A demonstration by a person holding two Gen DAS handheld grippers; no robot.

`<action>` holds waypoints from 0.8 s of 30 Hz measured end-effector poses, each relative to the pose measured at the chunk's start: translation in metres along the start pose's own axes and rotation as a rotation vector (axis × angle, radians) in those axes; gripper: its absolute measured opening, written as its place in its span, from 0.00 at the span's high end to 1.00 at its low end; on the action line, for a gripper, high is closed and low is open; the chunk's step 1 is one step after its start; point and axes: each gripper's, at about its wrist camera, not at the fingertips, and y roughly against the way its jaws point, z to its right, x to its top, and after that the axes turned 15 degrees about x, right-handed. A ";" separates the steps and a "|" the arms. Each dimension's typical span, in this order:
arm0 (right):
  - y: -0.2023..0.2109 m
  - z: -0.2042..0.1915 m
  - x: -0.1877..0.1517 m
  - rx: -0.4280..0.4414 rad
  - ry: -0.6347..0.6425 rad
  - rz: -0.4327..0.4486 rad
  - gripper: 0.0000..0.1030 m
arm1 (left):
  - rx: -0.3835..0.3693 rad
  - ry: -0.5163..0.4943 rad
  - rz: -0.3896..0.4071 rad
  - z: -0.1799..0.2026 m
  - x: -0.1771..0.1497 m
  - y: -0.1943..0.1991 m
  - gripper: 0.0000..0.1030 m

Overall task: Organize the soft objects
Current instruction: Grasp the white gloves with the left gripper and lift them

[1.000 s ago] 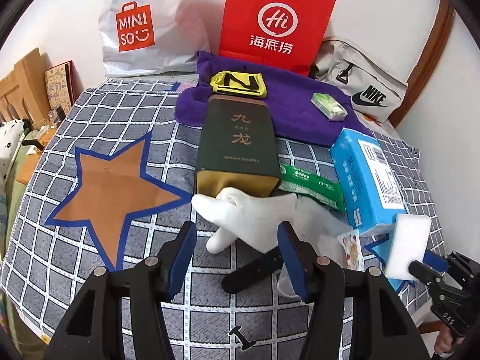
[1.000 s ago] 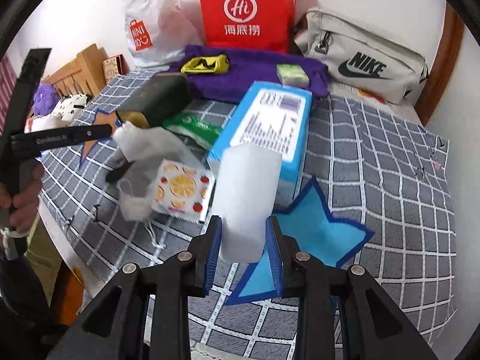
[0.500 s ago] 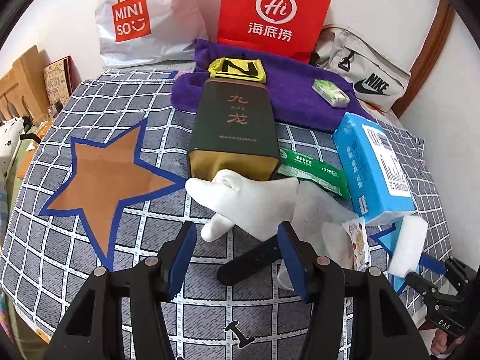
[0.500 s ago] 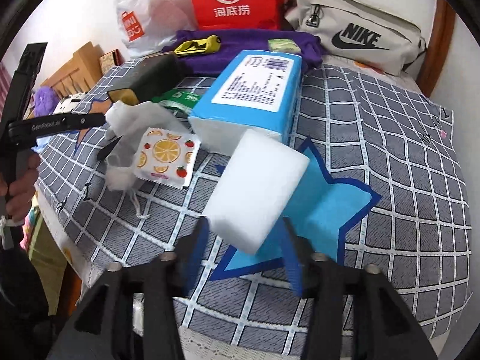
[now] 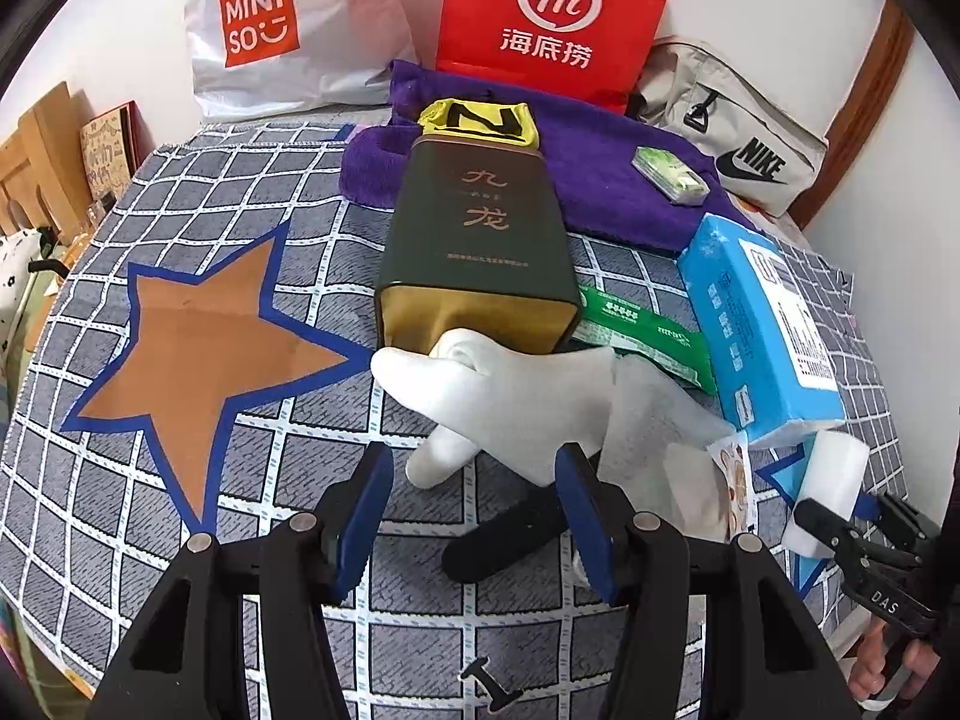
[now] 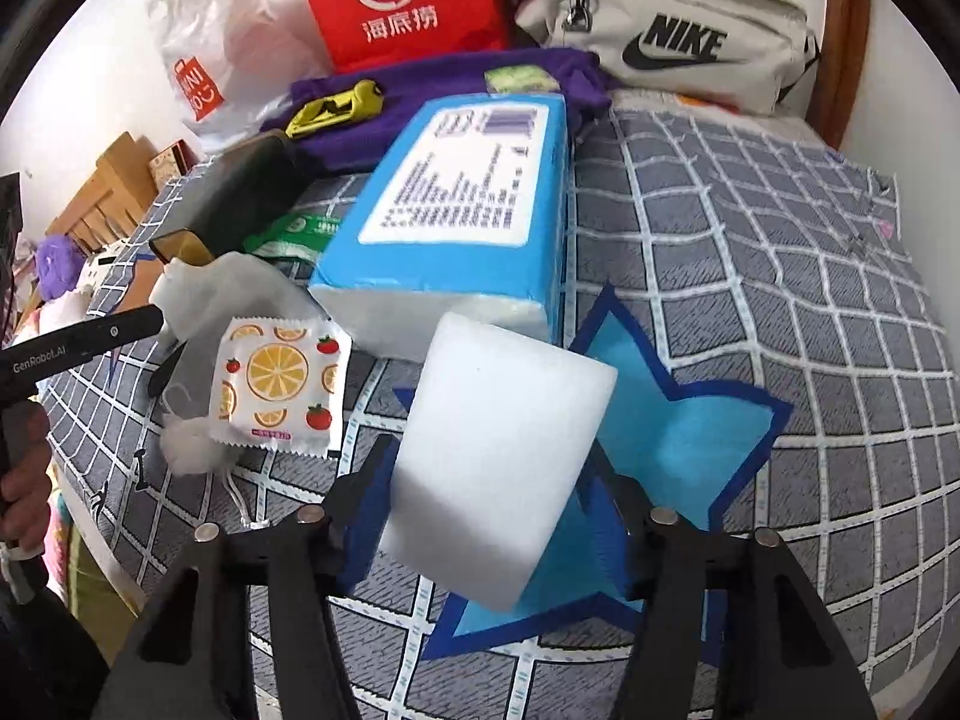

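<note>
Sponge block (image 6: 498, 468), white and tilted, lies between the blue pads of the right gripper (image 6: 486, 516), above the light-blue star (image 6: 678, 438) on the checked cloth (image 6: 810, 276); the jaws are opening, and whether the pads still touch the block cannot be told. Left gripper (image 5: 474, 516) stands about half open with nothing between its pads; a white sock (image 5: 480, 396) lies just beyond its fingertips, resting against the gold end of a dark green tin (image 5: 480, 240) printed with gold Chinese characters. Just left of the sponge lies a sachet (image 6: 279, 381) printed with orange slices and strawberries, on a crumpled white mesh pouch (image 6: 228, 288). Behind the sponge, a blue tissue pack (image 6: 462, 204) carries a white printed label, too small to read. Farther back, a purple towel (image 5: 606, 180) holds a yellow item marked "N" (image 5: 480, 120). Against the wall stand a white "MINISO" bag (image 5: 270, 24), a red "Hi" bag (image 5: 552, 12) with Chinese characters, and a beige "NIKE" bag (image 6: 666, 30).
</note>
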 end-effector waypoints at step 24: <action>0.004 -0.008 0.000 0.065 0.061 -0.038 0.45 | -0.170 0.035 0.114 0.004 0.009 0.011 0.96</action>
